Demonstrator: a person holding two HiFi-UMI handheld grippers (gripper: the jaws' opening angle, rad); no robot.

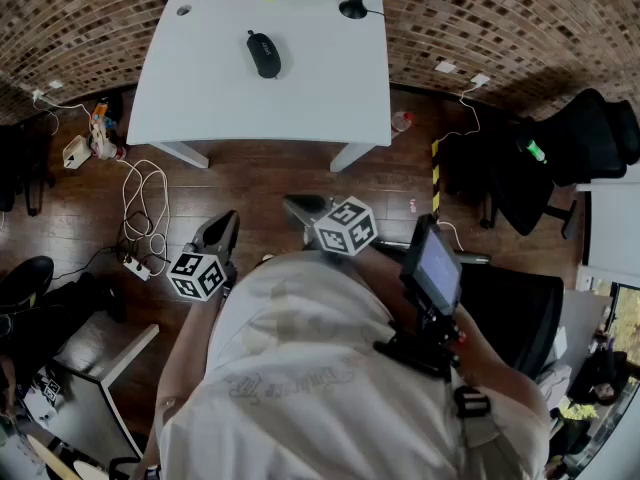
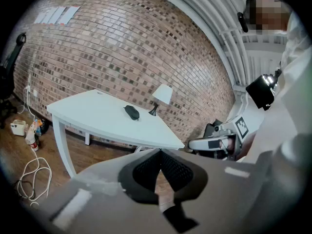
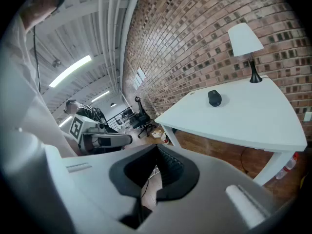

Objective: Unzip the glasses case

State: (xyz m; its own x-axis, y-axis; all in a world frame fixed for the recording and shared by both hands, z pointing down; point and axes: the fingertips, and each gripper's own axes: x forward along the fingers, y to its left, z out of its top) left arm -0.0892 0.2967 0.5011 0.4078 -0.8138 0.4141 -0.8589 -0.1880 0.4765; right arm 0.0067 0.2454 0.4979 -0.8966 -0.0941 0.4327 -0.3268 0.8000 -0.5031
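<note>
The glasses case (image 1: 264,54) is seen lying flat on the white desk (image 1: 300,98), toward its far side and left of the table lamp (image 1: 352,6), which stands at the far edge. Its zip cannot be made out at this range. The case is well apart from both grippers, so the unzipping is judged not yet begun. The left gripper (image 1: 228,222) and the right gripper (image 1: 296,206) are held close to the person's body and aimed slightly downward toward the desk, presumably in readiness for an approach. Both are clenched, with nothing between the jaws. No brand or label can be read on the case. Only black-and-white square markers (image 1: 197,274) are carried on the grippers, and the small screen (image 1: 436,266) at the person's chest is illegible.
</note>
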